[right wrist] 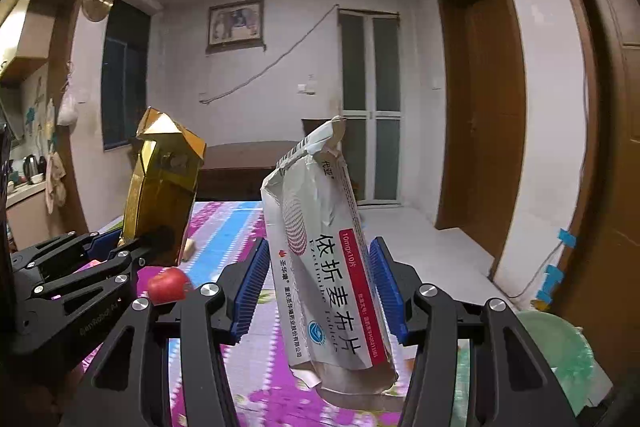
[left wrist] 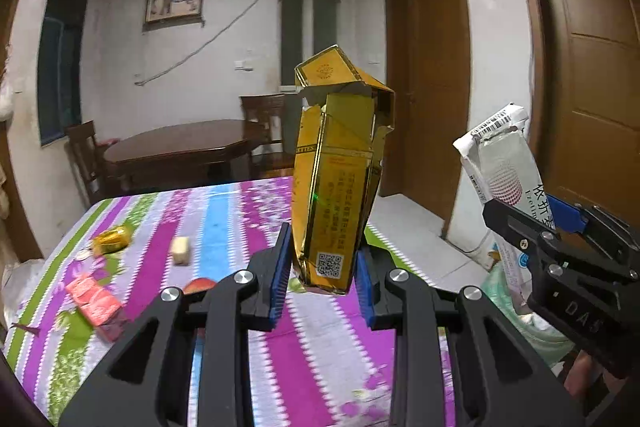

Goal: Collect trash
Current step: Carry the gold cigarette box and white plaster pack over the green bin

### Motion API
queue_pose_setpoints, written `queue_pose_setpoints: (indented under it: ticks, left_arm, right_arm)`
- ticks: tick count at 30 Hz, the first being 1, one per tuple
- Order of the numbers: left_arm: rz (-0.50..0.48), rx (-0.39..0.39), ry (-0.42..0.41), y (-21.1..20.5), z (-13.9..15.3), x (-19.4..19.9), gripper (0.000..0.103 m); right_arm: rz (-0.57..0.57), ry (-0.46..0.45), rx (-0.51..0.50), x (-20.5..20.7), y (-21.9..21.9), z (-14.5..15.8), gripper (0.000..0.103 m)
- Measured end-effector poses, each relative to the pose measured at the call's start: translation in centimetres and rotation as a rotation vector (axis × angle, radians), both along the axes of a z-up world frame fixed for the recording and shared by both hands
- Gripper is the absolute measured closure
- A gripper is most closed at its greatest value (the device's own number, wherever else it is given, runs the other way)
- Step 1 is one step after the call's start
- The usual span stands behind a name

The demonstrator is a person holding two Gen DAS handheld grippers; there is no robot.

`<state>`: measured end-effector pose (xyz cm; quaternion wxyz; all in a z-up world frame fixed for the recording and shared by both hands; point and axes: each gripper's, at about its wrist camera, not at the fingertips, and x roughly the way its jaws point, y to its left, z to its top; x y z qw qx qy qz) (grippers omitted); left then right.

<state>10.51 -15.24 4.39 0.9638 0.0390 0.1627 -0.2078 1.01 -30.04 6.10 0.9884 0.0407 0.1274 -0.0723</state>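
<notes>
A: What is the left gripper (left wrist: 324, 267) carrying?
B: It is clamping a crushed gold box (left wrist: 336, 179), holding it upright above the striped tablecloth (left wrist: 224, 211).
A: And the right gripper (right wrist: 316, 287)?
B: It is gripping a white medicine box (right wrist: 324, 251), tilted, beside a green bin (right wrist: 560, 347). Wrappers (left wrist: 94, 297) are lying on the cloth.

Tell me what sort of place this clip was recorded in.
Most likely a lived-in home's dining room: a dark wooden dining table with chairs, a framed picture on the wall, and a kettle on a side counter.
</notes>
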Motion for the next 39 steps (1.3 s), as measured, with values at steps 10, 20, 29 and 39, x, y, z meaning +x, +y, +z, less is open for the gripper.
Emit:
queue_pose_setpoints:
  ticks: [10,20,29,39]
  left_arm:
    - [-0.138,0.018,0.001,-7.4,-0.2,-0.7,0.076]
    - [-0.267,0.044,0.019,-14.7,-1.2,-1.3,0.076]
    - [-0.351,0.091,0.074,-19.5,-3.7,-1.0,0.076]
    - [-0.413,0.141,0.164,-24.3,-6.7,-0.1,0.076]
  right_arm:
    - [-0.150,0.016,-0.006,-4.1,-9.1,-0.6,0.050]
    - [-0.282,0.091,0.014,-6.8,-19.1,-2.7,0.050]
    - [-0.361,0.172,0.055,-7.1,-27.0,-5.5,0.050]
    - [-0.395,0.309,0.137,-3.5,-33.2,-9.8,0.050]
